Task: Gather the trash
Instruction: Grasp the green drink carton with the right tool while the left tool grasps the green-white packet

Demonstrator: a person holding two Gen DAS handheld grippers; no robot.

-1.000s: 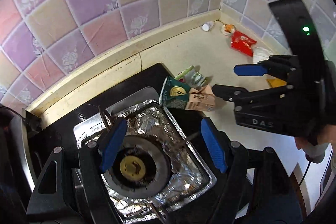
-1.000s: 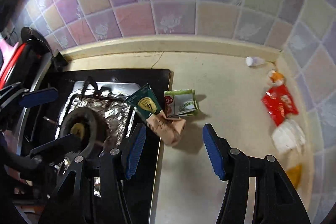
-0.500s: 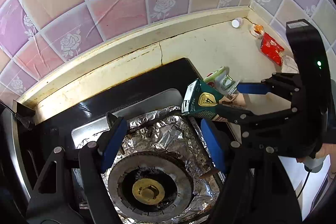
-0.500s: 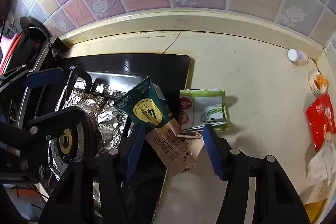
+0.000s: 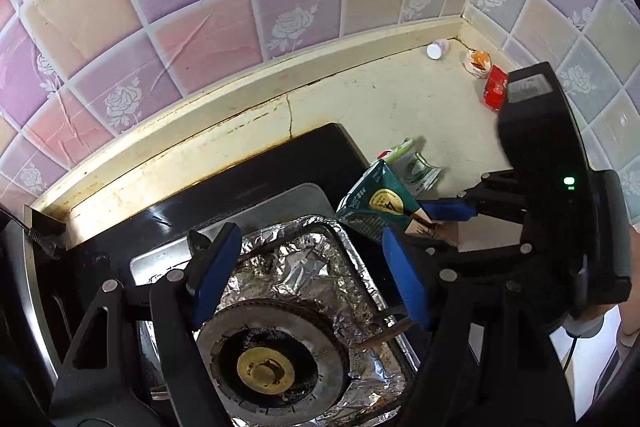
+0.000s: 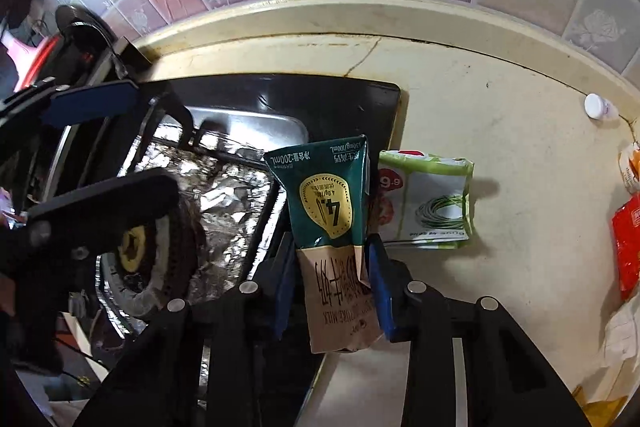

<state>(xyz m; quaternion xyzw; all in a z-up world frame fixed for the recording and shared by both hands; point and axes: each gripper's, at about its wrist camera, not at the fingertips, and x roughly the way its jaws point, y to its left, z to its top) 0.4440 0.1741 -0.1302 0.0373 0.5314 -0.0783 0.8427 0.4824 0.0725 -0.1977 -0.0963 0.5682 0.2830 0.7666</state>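
Observation:
A green and tan milk carton (image 6: 328, 211) leans at the stove's right edge, its tan end nearest the right wrist camera. My right gripper (image 6: 330, 255) has the carton between its blue pads; the jaws are closing and both pads touch the carton's sides. The left wrist view shows the same carton (image 5: 376, 203) with the right gripper (image 5: 436, 227) on it. My left gripper (image 5: 310, 263) hangs open over the foil-lined burner (image 5: 266, 363), holding nothing. Just behind the carton a green and white packet (image 6: 432, 203) lies flat on the counter.
More litter sits in the counter's far right corner: a small white bottle (image 6: 598, 105), an orange and white wrapper (image 6: 630, 167), a red packet (image 6: 628, 239). The black stove (image 5: 280, 163) fills the left. A tiled wall (image 5: 280, 7) closes the back and right.
My right gripper came down over the milk carton and its jaws narrowed from wide open onto the carton's sides. My left gripper sank closer to the burner, jaws unchanged.

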